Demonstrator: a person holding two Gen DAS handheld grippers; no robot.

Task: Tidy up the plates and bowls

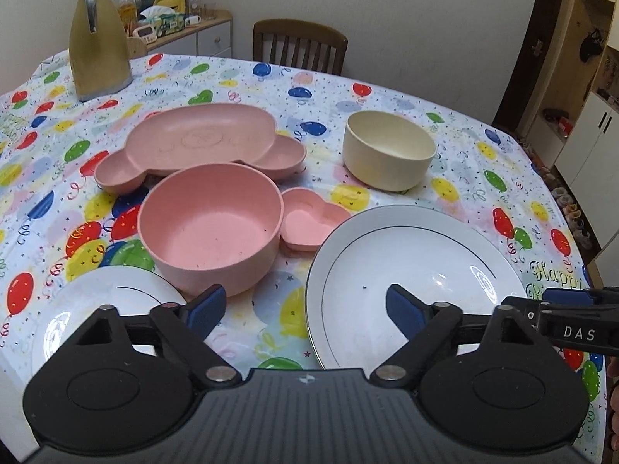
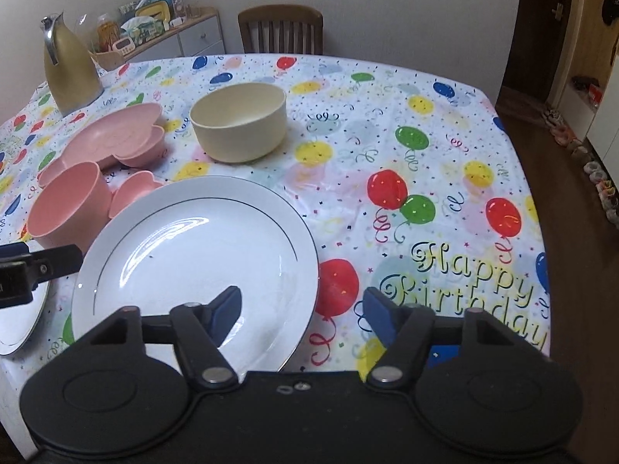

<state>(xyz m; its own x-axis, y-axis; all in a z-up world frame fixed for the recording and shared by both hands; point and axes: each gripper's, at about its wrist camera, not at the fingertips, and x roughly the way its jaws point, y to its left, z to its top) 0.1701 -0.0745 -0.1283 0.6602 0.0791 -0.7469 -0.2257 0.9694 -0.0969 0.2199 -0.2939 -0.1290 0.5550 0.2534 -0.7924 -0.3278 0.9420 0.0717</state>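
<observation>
Across the lower half of the right wrist view lies a large white plate, glossy ceramic with a thin dark ring inside its rim, empty. The right gripper hangs over its near right edge with jaws apart, one blue pad above the plate, the other above the cloth, nothing pressed between them. At left centre of that view stands a round pink bowl, matte and faintly speckled, empty, with a small pink heart-shaped dish touching its side. Behind them sits a pink divided tray with rounded lobes. A cream straight-walled bowl, empty, stands apart at upper centre.

Lower left in the left wrist view shows a second white plate. The left gripper hovers between the two plates, jaws open and empty. "DAS" is printed on the black part at right.

The tablecloth, shiny plastic with balloons, reads "Happy Birthday". A gold jug stands upper left.
</observation>
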